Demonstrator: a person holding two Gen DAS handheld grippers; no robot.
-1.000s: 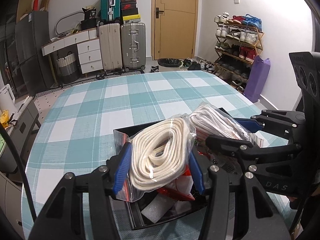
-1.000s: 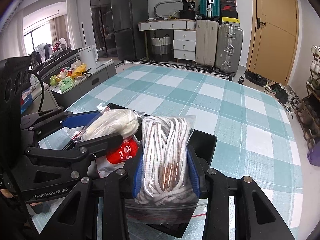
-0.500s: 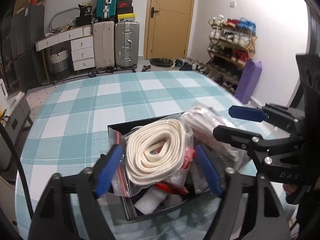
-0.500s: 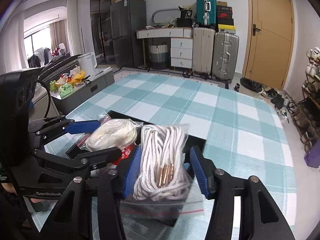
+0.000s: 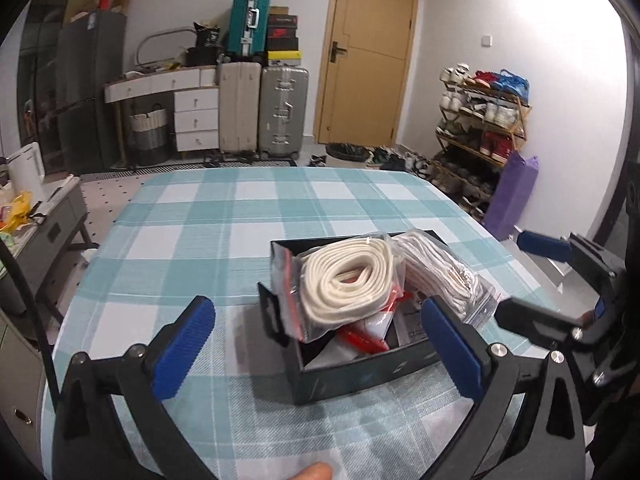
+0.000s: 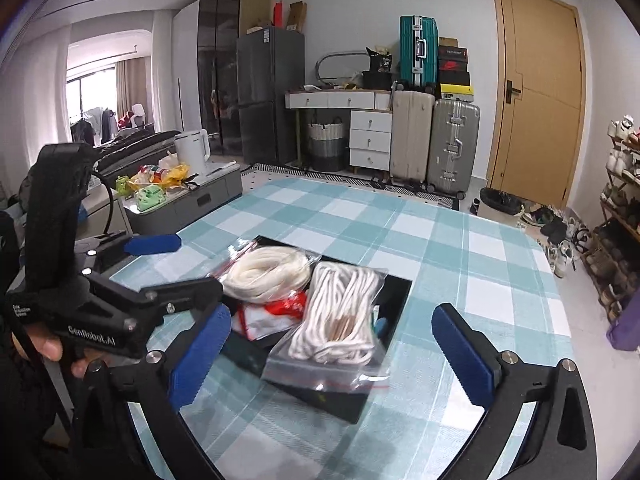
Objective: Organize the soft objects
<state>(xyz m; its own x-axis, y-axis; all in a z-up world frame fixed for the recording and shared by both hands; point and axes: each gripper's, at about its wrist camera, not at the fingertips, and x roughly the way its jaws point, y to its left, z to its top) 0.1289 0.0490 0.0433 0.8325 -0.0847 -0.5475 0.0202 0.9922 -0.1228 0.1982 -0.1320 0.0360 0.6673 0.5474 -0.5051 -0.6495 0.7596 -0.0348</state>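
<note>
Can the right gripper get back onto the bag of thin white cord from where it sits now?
Probably yes. The right gripper is open, and the bag of thin white cord lies on top of the black box straight ahead between its fingers. Nothing covers it; the left gripper is off to the side.

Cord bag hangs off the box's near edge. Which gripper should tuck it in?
Right, probably. The right gripper is open, and the bag of thin white cords sits between its fingers, spilling over the black box rim. The left gripper, also open, faces the flat-rope bag instead.
</note>
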